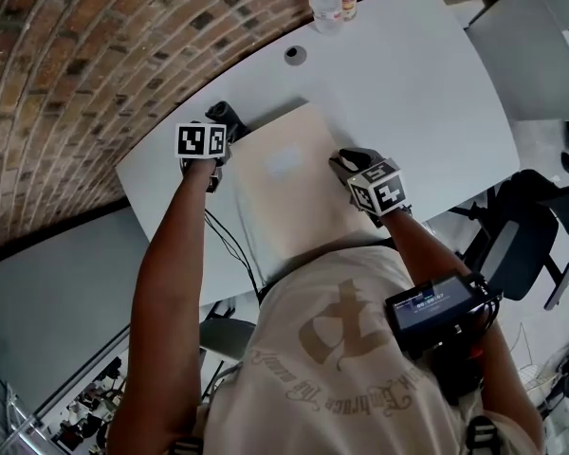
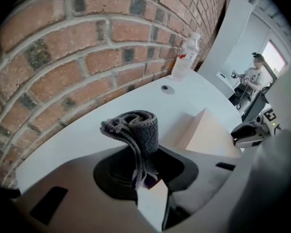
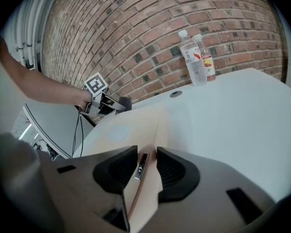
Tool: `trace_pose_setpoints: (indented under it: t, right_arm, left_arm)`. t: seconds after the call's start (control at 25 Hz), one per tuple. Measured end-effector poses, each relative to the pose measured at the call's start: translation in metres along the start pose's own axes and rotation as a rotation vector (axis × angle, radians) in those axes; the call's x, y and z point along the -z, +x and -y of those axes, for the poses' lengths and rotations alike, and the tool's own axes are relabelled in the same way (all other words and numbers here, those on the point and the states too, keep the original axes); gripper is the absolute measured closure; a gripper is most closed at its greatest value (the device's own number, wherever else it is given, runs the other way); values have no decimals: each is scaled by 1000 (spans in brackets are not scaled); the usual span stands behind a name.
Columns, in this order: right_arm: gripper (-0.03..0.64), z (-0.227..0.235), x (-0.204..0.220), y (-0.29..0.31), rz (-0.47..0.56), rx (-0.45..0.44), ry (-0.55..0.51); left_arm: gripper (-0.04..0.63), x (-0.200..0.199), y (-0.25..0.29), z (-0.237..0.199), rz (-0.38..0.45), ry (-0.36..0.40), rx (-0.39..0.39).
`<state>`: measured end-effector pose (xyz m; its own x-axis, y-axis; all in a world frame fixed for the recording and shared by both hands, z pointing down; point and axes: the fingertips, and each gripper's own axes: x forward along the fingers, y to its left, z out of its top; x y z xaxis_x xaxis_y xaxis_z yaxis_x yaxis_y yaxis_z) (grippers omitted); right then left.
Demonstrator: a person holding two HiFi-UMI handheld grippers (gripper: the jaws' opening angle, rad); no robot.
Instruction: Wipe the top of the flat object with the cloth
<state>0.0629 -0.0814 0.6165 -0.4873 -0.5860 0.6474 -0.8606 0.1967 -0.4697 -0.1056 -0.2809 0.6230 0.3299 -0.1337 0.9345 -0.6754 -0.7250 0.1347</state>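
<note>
Cloth (image 2: 134,129) clamped in left gripper (image 2: 144,176), beside flat board (image 1: 289,192); right gripper (image 3: 142,161) pinches board's edge, probably steadying it for wiping.

My head camera looks steeply down onto the white surface (image 1: 436,93). Each gripper camera rides low, right behind my fingers (image 3: 177,171), skimming the surface toward the brick wall (image 3: 136,28) (left one catches my right gripper (image 2: 240,134), right one my left gripper (image 3: 114,105)); all three share the bottles (image 3: 199,57)
</note>
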Motion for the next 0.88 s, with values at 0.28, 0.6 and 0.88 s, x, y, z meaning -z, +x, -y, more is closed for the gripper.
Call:
trace_pose_setpoints:
  t: [0.28, 0.6, 0.88]
  right_arm:
    - [480, -3, 0, 0, -5, 3, -5]
    - [480, -5, 1, 0, -5, 1, -12]
    - [480, -3, 3, 1, 14, -10, 50]
  left_arm:
    - [482, 25, -25, -30, 58, -146, -62]
    - [483, 35, -62, -41, 155, -160, -162]
    - [483, -14, -66, 44, 241, -113, 40]
